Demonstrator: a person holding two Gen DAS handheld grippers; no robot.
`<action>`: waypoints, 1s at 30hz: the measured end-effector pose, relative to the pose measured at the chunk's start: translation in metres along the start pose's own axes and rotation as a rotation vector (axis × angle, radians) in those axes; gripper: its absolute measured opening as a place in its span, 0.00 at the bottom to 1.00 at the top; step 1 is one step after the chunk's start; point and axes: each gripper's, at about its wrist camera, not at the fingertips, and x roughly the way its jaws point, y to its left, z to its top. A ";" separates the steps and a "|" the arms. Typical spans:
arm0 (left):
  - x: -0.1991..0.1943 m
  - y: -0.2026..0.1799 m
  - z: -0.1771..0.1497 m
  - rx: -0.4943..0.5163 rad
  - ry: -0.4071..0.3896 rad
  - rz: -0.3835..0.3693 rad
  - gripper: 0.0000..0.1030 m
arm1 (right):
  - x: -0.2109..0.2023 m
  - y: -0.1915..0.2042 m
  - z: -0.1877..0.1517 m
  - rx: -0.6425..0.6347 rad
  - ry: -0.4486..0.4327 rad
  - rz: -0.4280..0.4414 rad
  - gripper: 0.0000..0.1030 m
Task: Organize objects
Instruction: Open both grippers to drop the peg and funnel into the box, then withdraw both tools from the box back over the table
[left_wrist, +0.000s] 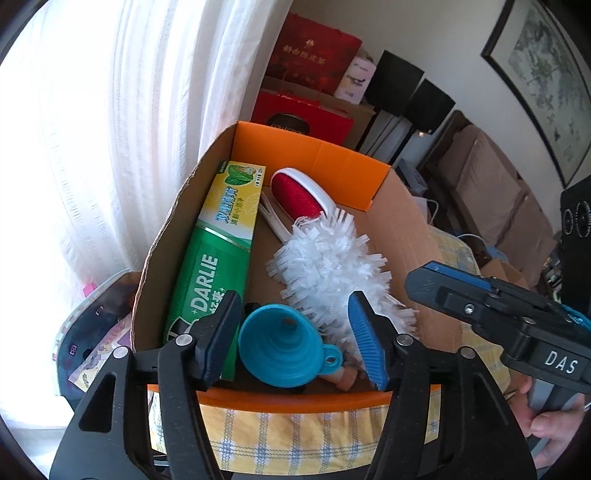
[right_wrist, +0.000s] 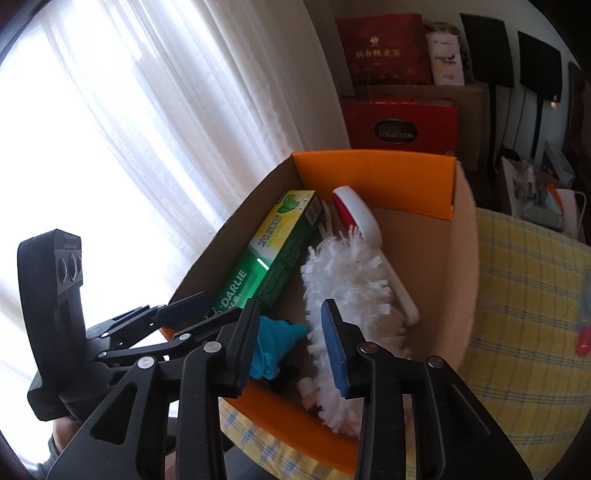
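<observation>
An open cardboard box (left_wrist: 402, 221) with orange flaps stands on a yellow checked cloth. Inside lie a green Darlie toothpaste carton (left_wrist: 214, 266), a red and white lint brush (left_wrist: 303, 192), a white fluffy duster (left_wrist: 332, 269) and a blue funnel (left_wrist: 280, 343). My left gripper (left_wrist: 295, 339) is open and empty above the box's near edge, over the funnel. My right gripper (right_wrist: 295, 339) is open and empty, also above the near edge; the same box (right_wrist: 461, 258), carton (right_wrist: 273, 251), duster (right_wrist: 347, 280) and funnel (right_wrist: 277, 350) show beneath it.
White curtains (left_wrist: 110, 129) hang to the left. Red gift boxes (left_wrist: 306, 81) and black speakers stand behind. A sofa (left_wrist: 491, 195) is on the right. A small red object (right_wrist: 583, 339) lies on the cloth (right_wrist: 524, 295) at right.
</observation>
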 end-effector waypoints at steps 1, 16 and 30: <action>-0.001 -0.001 0.000 0.003 -0.001 -0.001 0.60 | -0.003 -0.001 -0.001 0.000 -0.006 -0.007 0.42; -0.012 -0.025 -0.004 0.054 -0.017 0.001 0.79 | -0.047 -0.024 -0.006 0.011 -0.083 -0.119 0.78; -0.016 -0.052 -0.001 0.084 -0.034 -0.025 1.00 | -0.073 -0.059 -0.018 0.044 -0.097 -0.216 1.00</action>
